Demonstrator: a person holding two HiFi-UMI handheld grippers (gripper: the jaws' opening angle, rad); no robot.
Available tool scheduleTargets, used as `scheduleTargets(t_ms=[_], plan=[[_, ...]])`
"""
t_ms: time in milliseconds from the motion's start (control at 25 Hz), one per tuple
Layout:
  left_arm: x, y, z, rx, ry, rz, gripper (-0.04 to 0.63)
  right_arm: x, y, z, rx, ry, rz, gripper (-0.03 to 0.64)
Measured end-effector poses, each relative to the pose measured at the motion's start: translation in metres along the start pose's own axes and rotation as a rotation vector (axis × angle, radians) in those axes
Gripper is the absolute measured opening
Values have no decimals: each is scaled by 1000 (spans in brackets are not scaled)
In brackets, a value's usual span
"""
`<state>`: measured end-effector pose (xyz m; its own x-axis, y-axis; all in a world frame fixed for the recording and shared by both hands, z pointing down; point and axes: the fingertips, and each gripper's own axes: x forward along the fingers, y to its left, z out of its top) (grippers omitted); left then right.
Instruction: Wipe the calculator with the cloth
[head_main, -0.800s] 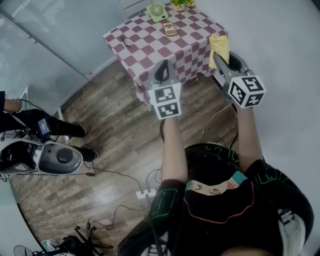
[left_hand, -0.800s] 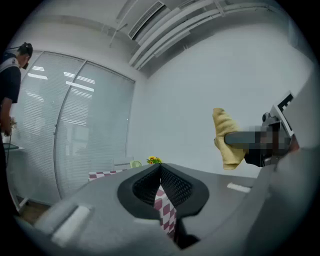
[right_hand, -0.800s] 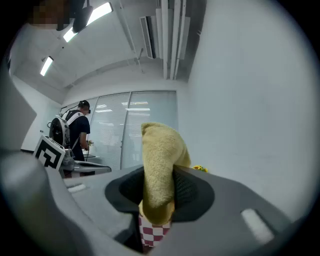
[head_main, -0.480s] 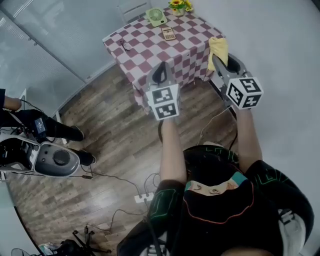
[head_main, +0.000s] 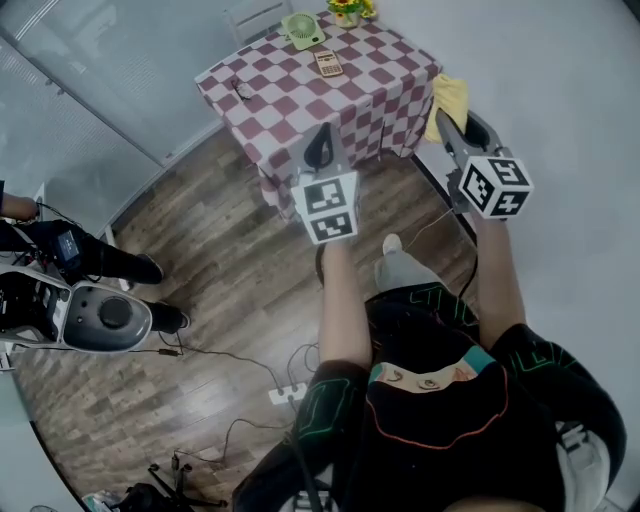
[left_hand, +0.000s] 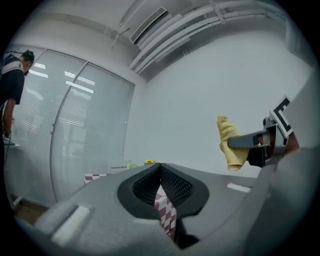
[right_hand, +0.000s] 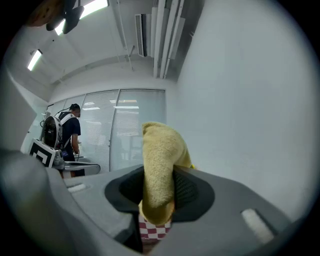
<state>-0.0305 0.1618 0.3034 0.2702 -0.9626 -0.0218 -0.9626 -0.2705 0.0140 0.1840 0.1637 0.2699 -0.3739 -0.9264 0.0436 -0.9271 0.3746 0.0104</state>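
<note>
The calculator (head_main: 327, 63) lies flat toward the far side of the table with the red-and-white checked cover (head_main: 370, 90), well ahead of both grippers. My right gripper (head_main: 446, 122) is shut on the yellow cloth (head_main: 448, 97), which hangs in the air to the right of the table's edge. In the right gripper view the cloth (right_hand: 159, 170) fills the gap between the jaws. My left gripper (head_main: 321, 138) is held above the floor in front of the table, shut with nothing in it (left_hand: 160, 169). From the left gripper view the cloth (left_hand: 230, 142) shows at the right.
A green fan (head_main: 302, 28), yellow flowers (head_main: 347, 8) and a small dark object (head_main: 240, 90) share the table. A glass wall runs at the left. A person's legs (head_main: 100, 262) and a grey machine (head_main: 100, 318) stand at the left. A power strip (head_main: 290, 388) and cables lie on the wood floor.
The table has slid up and left in the head view. The cloth, earlier over the table's right edge, now hangs beside it. A foot has come into view below the grippers.
</note>
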Motion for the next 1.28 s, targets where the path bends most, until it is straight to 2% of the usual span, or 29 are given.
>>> scheduleTargets(t_ms=[160,320,440,760,1080,1280], plan=[[0,-3,-9,11,18,-2,9,2,-2,-4,38,5,2,126],[11,15,-2,-11,13,15,9,24,5,10,21,6,22,126],[13,20,-6,14,30,26,9,35,3,10,14,23,30,126],[38,50,-26,19,80,75,9,90,9,-14,29,76,76,126],[91,71,-55,0,147,130,11,149,-17,-37,59,131,95,126],[141,61,-72,13,205,106,11,196,-35,-41,87,142,118,126]])
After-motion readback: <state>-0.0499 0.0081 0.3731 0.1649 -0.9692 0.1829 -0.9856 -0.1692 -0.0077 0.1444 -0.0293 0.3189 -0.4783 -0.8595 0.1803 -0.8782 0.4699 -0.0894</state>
